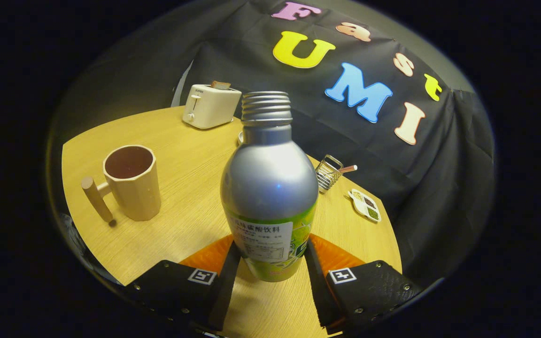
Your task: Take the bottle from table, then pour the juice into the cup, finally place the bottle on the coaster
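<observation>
Gripper (270, 263) level above the table, fingers (226, 281) pressed against both sides of the bottle (269, 188)

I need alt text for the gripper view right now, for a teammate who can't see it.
A silver bottle with no cap stands upright between the fingers of the gripper, which flank its labelled base closely. An orange coaster lies on the wooden table just behind it. A beige cup with a peg handle sits beyond, with a toaster farther back.
</observation>
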The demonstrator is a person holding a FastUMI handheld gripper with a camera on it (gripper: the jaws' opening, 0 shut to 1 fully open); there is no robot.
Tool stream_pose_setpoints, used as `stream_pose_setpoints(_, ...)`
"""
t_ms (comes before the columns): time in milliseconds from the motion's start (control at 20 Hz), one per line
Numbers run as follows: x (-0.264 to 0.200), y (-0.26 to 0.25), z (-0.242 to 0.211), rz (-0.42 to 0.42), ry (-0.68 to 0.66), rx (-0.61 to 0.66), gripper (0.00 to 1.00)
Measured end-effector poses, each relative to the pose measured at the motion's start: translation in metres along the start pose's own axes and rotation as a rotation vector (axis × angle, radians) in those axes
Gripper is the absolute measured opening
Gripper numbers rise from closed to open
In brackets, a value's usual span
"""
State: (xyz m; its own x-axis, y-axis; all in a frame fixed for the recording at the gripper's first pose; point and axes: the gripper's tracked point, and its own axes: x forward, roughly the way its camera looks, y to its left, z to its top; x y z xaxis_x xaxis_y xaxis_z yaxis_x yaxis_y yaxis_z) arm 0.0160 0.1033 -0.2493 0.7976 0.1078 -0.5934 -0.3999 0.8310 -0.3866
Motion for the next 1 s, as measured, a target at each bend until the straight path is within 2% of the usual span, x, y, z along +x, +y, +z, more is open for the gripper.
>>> stream_pose_setpoints(750, 0.003, 0.011, 0.027, -0.066, 0.066, -0.356, 0.72)
stream_pose_setpoints(1000, 0.008, 0.020, 0.030, -0.047, 0.108, -0.475, 0.72)
